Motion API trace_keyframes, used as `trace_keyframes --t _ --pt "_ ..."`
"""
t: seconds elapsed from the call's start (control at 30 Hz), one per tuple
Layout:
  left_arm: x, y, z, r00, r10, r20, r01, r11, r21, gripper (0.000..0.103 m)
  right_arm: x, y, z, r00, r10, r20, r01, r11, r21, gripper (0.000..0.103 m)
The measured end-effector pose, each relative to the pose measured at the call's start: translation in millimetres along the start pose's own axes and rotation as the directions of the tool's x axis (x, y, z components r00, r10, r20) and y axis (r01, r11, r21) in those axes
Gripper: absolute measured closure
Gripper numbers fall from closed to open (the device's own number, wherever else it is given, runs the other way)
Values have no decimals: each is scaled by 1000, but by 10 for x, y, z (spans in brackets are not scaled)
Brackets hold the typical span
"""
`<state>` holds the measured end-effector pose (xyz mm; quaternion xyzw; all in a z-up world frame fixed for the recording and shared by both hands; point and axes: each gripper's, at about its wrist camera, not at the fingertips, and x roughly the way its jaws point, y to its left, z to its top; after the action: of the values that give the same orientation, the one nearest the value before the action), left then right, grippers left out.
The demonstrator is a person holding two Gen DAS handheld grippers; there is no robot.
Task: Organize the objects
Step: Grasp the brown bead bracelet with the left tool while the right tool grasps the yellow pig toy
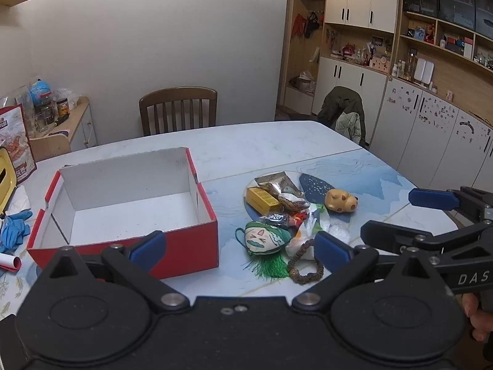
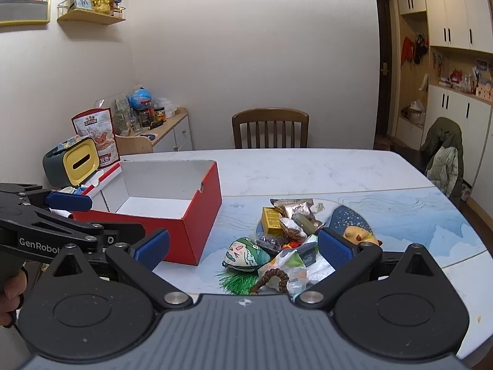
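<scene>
While both tools hung over the near edge of the bench (image 1: 277,148), neither had anything in it: left tool (image 1: 240,248) w/ jaws spread wide, right tool (image 2: 243,248) the same, nothing pinched. The stuff to sort sat in a loose heap just right of the red box (image 1: 185,246), which stood open and looked empty inside. Nearest in the pile was a green stuffed pouch w/ tassel (image 1: 265,237), prob. soft and light, so I'd have squeezed it across the fat middle, not by the fringe. A bead bracelet (image 1: 303,265) lay touching it, likely floppy and apt to slip; best caught across one side of the loop. The white plastic bag (image 2: 295,265) looked crinkly, weightless, easy to drag neighbours along. The yellow carton (image 1: 265,202) seemed stiff, approx. the easiest grab, across its flat sides. A yellow toy animal (image 1: 340,200) sat a bit apart at the far right, rounded, maybe slick.
</scene>
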<state>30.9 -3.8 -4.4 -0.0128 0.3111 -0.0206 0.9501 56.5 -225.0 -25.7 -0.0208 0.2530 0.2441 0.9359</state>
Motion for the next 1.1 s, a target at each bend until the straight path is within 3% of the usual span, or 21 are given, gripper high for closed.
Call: trace_keyframes --t 0.37,0.57,1.1 --pt "131 42 28 1000 -13 -3 13 1000 -13 2 115 -89 7 1000 23 6 -23 1000 4 0" --pt "293 74 -19 999 -9 -51 8 1000 -14 2 188 -215 -4 1000 29 1 -29 1000 0 0" --pt "994 -358 -92 986 -93 -135 105 991 79 2 647 -1114 -138 992 -78 -101 80 997 14 2"
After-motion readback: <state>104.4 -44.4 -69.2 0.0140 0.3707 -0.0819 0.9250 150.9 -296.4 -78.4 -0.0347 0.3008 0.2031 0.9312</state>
